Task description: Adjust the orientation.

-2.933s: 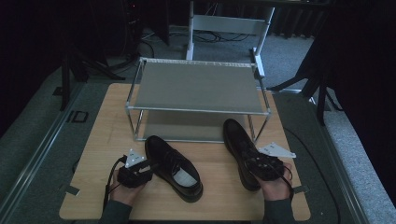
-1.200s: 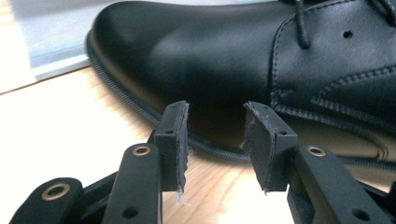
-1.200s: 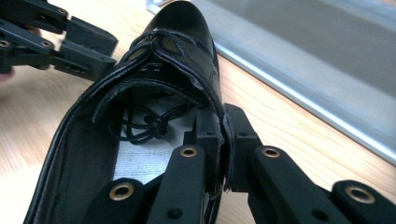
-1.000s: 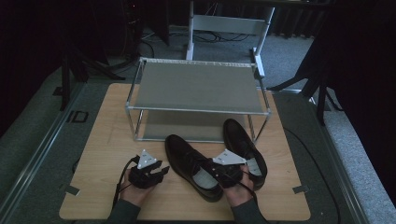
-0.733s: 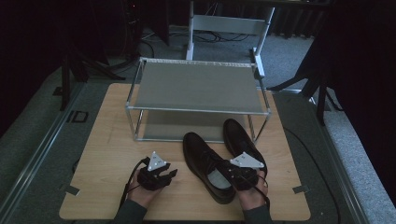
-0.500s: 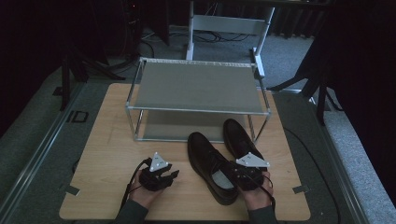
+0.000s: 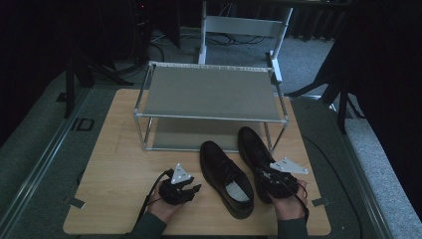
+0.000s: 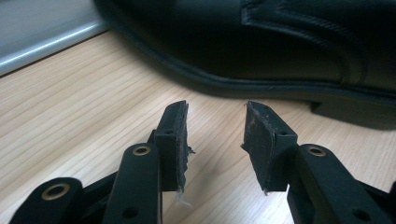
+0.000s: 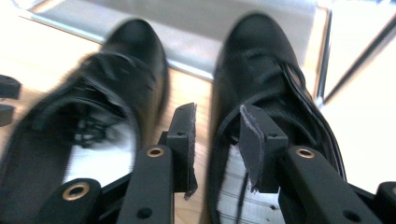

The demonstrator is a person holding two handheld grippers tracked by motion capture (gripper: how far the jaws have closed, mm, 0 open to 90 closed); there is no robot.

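Just in front of the two-tier rack the two shoes — left, right — lay paired, the right gripper, jaws just opening, straddled the right shoe's collar unpressed, the left gripper gaped empty — shelving likely needed a regrip.

Left shoe now beside the right shoe near the rack, right tongs just opened astride its collar.
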